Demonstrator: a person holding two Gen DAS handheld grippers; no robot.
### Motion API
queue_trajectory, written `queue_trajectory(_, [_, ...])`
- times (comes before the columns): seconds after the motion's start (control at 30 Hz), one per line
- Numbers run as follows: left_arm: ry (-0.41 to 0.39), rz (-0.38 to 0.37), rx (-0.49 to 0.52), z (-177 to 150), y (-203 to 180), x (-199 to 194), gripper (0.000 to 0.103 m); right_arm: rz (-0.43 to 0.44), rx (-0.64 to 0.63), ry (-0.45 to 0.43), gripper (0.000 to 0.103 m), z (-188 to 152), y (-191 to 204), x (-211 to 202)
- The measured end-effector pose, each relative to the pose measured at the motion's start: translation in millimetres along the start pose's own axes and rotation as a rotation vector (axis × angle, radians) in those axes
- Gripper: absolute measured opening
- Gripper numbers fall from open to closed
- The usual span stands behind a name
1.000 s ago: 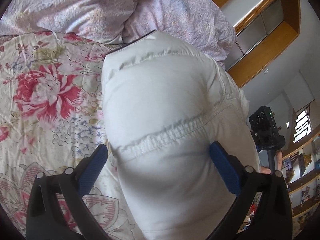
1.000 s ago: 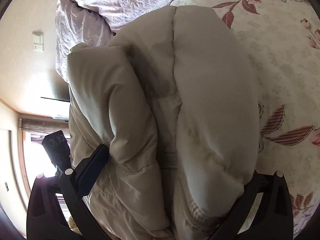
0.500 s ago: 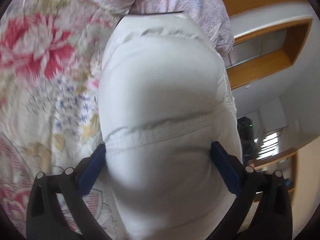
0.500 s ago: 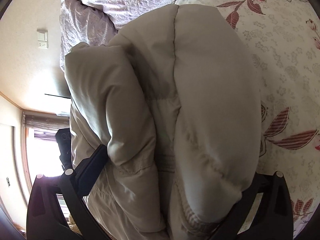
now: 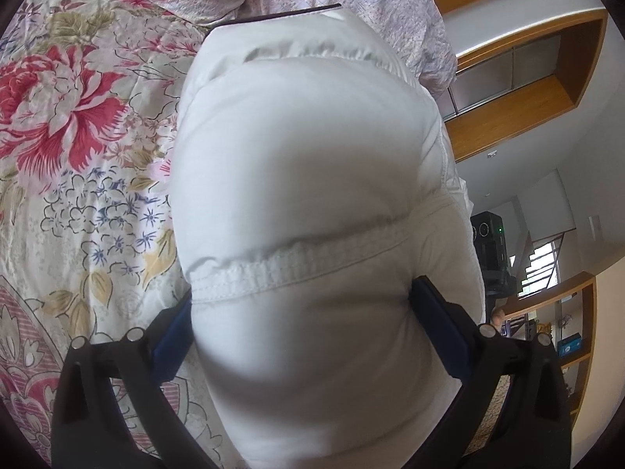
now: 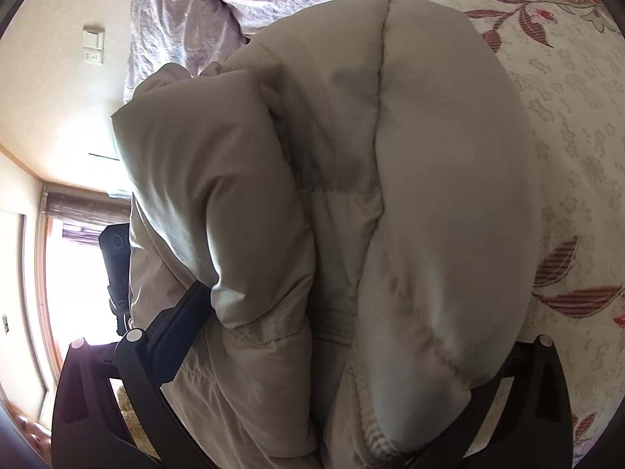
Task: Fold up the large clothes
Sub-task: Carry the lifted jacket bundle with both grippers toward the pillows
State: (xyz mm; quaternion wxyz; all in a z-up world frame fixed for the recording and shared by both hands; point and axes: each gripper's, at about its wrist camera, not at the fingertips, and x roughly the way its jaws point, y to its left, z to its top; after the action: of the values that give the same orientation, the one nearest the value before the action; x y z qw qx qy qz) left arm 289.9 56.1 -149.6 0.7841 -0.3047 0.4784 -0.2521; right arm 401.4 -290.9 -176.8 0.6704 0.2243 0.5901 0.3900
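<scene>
One puffy pale jacket [image 5: 304, 195] is seen, bunched above the floral bed cover [image 5: 78, 156]. It is pinched between the blue pads of the left tool [image 5: 302, 320], and a thick fold is likewise clamped by the right tool [image 6: 351, 332]. One lilac quilt [image 6: 218, 0] is heaped behind. Wooden shelving [image 5: 508, 117] is mounted on the wall.

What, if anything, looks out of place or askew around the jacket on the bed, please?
Nothing stands out. The puffy jacket is bunched between the fingers of both the left gripper and the right gripper over the floral bedspread, as folding needs. No tear, stain or spill shows on it.
</scene>
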Motion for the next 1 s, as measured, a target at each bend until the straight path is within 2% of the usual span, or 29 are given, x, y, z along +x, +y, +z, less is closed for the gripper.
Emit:
queue_trajectory(0.27, [-0.007, 0.023, 0.021, 3, -13, 6, 0.101, 0.048, -0.032, -0.013, 0.102, 5, 1, 8])
queue_trajectory(0.4, [-0.013, 0.021, 0.044, 2, -20, 8, 0.099, 0.080, -0.097, -0.022, 0.102, -2, -3, 6])
queue_trajectory(0.47, [-0.010, 0.015, 0.066, 3, -22, 8, 0.097, 0.097, -0.139, -0.028, 0.102, -4, 0, 6])
queue_trajectory(0.6, [-0.008, 0.000, 0.060, 1, -22, 6, 0.096, 0.122, -0.131, -0.039, 0.102, -4, -2, 7])
queue_trajectory(0.67, [-0.013, -0.019, 0.067, 2, -24, 2, 0.091, 0.145, -0.143, -0.050, 0.102, -6, 2, 5])
queue_trajectory(0.83, [-0.090, -0.068, 0.113, 16, -26, -26, 0.083, 0.195, -0.199, -0.081, 0.102, 4, 23, -2])
queue_trajectory(1.0, [-0.182, -0.010, 0.137, 49, -16, -57, 0.080, 0.201, -0.230, -0.113, 0.100, 43, 51, 13])
